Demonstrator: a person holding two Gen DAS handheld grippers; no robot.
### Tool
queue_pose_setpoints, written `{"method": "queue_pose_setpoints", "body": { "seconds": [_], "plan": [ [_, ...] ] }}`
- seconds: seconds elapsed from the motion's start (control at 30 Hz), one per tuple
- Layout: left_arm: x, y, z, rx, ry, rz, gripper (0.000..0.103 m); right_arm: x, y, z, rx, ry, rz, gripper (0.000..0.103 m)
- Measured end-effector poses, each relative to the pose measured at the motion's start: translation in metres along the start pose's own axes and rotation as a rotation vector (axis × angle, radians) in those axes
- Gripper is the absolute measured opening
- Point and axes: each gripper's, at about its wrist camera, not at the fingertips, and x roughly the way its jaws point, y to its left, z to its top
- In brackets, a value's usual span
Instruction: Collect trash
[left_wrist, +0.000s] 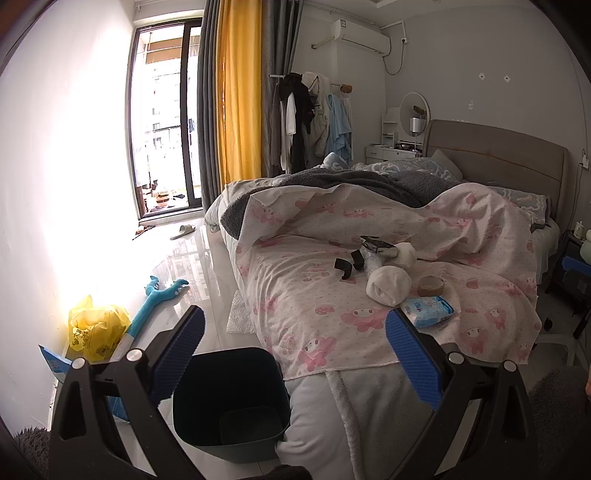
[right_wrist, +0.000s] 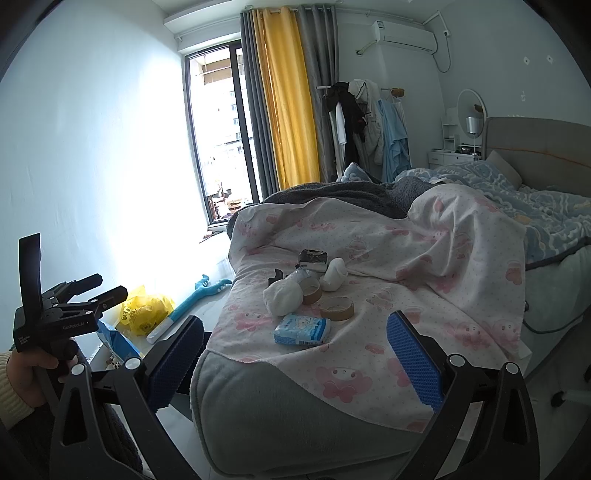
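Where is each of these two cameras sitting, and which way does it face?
Left wrist: rides the left gripper, near the bed's foot above a dark bin, facing the pink sheet and window; only its own open jaws show.
Right wrist: rides the right gripper, facing the same bed; its open jaws show, plus the person's hand holding the left gripper.
Shared: tissue pack, yellow bag.

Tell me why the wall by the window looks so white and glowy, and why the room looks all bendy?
In the left wrist view, daylight from the window washes out the wall and glares off the shiny floor. In the right wrist view, the same wall glows white near the window and bluish farther off. Both fisheye lenses curve straight lines and darken the corners.
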Motion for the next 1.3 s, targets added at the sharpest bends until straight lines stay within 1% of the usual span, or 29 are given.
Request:
{"method": "queue_pose_setpoints", "body": {
  "seconds": [1.3],
  "plan": [
    [-0.0007,-0.0042,0.0025,0.001,-0.002,0.001,0.100,0.0004,-0.0004,0.0001,0.002,0.001,0.001,0.100]
  ]
}}
